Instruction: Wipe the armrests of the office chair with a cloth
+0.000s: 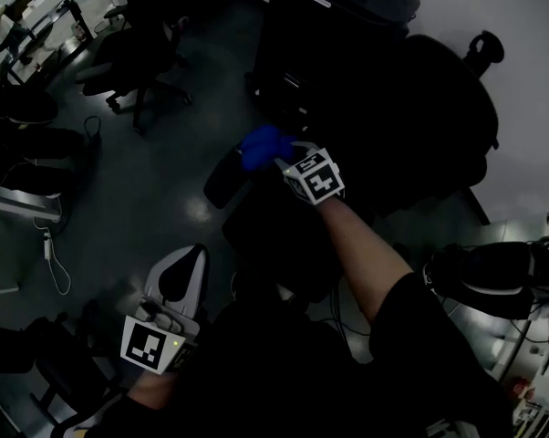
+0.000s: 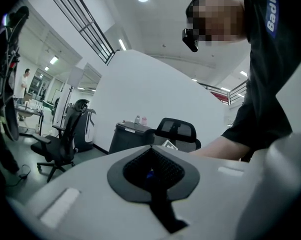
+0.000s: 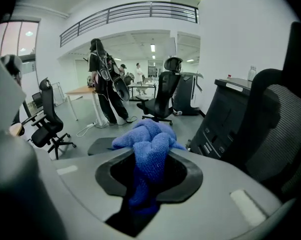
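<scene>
The right gripper (image 3: 145, 184) has its jaws clamped on the blue cloth (image 3: 148, 139) near the chair's armrest (image 3: 103, 145), so wiping seems barely started. The left gripper (image 2: 155, 194), jaws together, holds nothing.

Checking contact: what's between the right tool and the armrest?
The blue cloth, gripped by the right tool, bunched before the armrest; seen in the right gripper view.

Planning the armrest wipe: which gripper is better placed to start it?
Right. The right gripper holds the blue cloth close by the armrest; the left gripper is empty and farther off.
</scene>
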### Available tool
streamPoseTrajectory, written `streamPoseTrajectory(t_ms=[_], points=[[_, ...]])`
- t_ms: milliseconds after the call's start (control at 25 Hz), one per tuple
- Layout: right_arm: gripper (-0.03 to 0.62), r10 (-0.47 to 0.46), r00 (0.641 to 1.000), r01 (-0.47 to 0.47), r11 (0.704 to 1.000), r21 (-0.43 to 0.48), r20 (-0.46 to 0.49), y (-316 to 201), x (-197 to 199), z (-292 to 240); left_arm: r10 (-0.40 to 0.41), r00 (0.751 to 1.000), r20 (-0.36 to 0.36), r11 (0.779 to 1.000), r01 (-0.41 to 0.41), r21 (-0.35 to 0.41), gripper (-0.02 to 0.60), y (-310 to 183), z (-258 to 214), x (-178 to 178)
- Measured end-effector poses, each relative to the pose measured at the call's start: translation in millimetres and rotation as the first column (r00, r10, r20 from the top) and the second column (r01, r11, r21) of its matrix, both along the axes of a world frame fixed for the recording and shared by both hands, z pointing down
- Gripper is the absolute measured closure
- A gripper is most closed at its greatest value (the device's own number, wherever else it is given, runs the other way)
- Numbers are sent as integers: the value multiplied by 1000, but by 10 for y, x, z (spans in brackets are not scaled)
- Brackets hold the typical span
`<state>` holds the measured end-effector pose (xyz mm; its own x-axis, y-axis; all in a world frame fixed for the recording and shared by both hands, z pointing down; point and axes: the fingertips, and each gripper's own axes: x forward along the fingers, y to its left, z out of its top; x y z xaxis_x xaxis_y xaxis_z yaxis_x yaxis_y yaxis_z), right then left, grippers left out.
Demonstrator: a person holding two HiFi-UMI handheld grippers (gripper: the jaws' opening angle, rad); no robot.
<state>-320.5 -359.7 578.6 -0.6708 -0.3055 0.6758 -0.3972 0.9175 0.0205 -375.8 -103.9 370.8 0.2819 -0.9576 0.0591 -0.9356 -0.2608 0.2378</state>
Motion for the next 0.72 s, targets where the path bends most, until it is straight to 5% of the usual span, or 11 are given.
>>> streamPoseTrajectory(t_ms=[320,720], points=[[485,-80,983,65,994,-89,-167,24,-656,689,-77,997,2,996,77,-46,581,162,165,-499],[486,-188,965,169,979,-113,-184,563,-857,752,-82,996,-23,996,81,-38,581,245,176,-618]])
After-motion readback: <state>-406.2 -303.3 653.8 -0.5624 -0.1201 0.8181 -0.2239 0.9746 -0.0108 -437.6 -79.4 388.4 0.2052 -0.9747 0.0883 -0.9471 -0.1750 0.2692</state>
